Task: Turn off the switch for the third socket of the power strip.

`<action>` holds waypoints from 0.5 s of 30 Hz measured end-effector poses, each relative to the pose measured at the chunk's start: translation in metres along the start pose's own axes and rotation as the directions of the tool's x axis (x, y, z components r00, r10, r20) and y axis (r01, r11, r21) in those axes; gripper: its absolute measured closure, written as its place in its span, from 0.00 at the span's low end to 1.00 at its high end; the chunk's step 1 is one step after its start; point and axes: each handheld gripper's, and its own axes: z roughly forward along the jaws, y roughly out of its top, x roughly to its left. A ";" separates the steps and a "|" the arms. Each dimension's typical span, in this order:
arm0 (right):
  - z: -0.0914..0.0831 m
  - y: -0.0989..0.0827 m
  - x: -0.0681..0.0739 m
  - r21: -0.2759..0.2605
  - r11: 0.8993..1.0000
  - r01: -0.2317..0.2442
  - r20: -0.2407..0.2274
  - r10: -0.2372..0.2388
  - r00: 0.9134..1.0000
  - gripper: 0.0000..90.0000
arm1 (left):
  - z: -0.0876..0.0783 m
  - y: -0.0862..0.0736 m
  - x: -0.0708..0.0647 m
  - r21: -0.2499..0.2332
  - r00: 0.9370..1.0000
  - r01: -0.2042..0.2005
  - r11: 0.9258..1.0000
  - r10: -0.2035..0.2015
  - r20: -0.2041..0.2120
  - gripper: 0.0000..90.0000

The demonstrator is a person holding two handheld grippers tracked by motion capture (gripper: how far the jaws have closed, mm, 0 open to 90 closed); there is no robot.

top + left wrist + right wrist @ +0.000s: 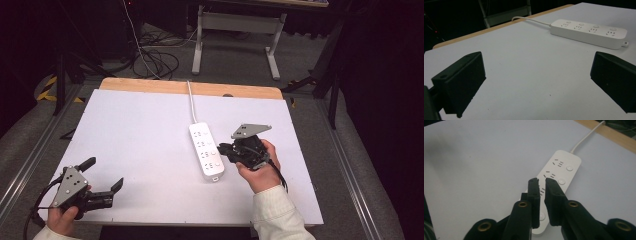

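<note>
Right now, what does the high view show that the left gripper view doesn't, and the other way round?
High view alone: both hands, the right gripper with its jaws nearly together beside the power strip, and the floor cables beyond the table. Left gripper view alone: a close look between the left gripper jaws, spread wide above bare tabletop. Both share the white power strip with its cord running off the far wooden edge, and the white table surface.

One white power strip [206, 151] with four outlets and four round buttons lies on the one white table [135, 150], with two black grippers, left [102, 177] and right [223, 148], beside that strip.
</note>
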 end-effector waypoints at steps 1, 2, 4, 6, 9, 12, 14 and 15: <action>0.003 0.001 -0.002 0.009 1.000 -0.017 -0.014 0.017 1.000 0.97 | 0.000 0.000 0.000 -0.002 1.000 0.002 1.000 -0.002 0.001 0.00; 0.007 0.002 -0.003 0.020 0.998 -0.054 -0.020 0.054 0.998 0.99 | 0.000 0.000 0.000 -0.003 1.000 0.003 1.000 -0.003 0.000 0.00; 0.009 0.003 -0.004 0.024 0.998 -0.063 -0.011 0.063 0.998 0.99 | 0.000 0.000 0.000 -0.002 1.000 0.006 1.000 -0.006 0.002 0.00; 0.016 0.004 -0.005 0.040 0.995 -0.087 0.004 0.087 0.996 1.00 | 0.000 0.000 0.000 -0.003 1.000 0.006 1.000 -0.006 0.002 0.00; 0.021 0.004 -0.007 0.053 0.993 -0.105 0.011 0.104 0.994 1.00 | 0.000 0.000 0.000 -0.003 1.000 0.002 1.000 -0.002 0.001 0.00; 0.031 0.004 -0.009 0.082 0.991 -0.101 0.024 0.100 0.995 1.00 | 0.000 0.000 0.000 -0.002 1.000 0.006 1.000 -0.006 0.000 0.00; 0.037 0.004 -0.010 0.100 0.990 -0.102 0.028 0.099 0.995 1.00 | 0.000 0.000 0.000 -0.003 1.000 0.006 1.000 -0.006 -0.001 0.00; 0.041 0.004 -0.010 0.106 0.989 -0.104 0.027 0.102 0.994 1.00 | 0.000 0.000 0.000 -0.003 1.000 0.007 1.000 -0.007 -0.001 0.00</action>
